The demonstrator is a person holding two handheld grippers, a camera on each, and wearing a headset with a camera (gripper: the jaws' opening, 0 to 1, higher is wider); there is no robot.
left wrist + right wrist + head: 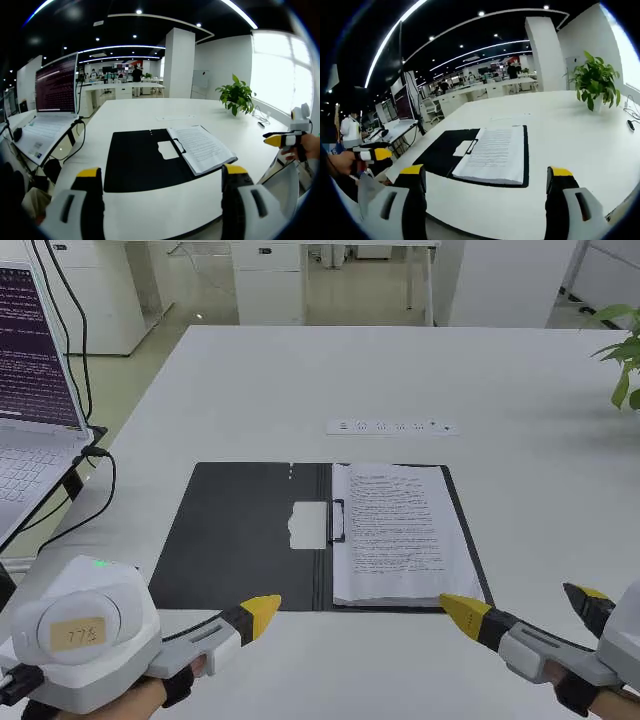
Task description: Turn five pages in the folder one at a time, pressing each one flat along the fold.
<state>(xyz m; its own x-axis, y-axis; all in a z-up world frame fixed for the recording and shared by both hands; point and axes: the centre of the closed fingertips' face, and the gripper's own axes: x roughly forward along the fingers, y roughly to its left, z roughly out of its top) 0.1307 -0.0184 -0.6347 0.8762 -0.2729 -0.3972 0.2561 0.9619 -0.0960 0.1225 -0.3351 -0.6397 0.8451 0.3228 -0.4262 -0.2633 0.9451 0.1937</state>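
Observation:
An open black folder [230, 540] lies flat on the white table, its left inside cover bare except for a white clip plate [312, 525] at the fold. A stack of printed pages [395, 530] rests on its right half. My left gripper [162, 172] is open and empty, short of the folder's near left edge; one yellow fingertip [262, 610] points at the lower left corner. Also open and empty, my right gripper [527, 608] hovers off the folder's near right corner, and its left fingertip [465, 612] sits just below the pages' bottom edge. The right gripper view has the pages [495, 150] ahead.
An open laptop [25, 390] on a stand with a black cable [100, 480] sits at the left table edge. A white power strip [392, 426] lies beyond the folder. A potted plant [620, 350] stands far right. People are in the office behind.

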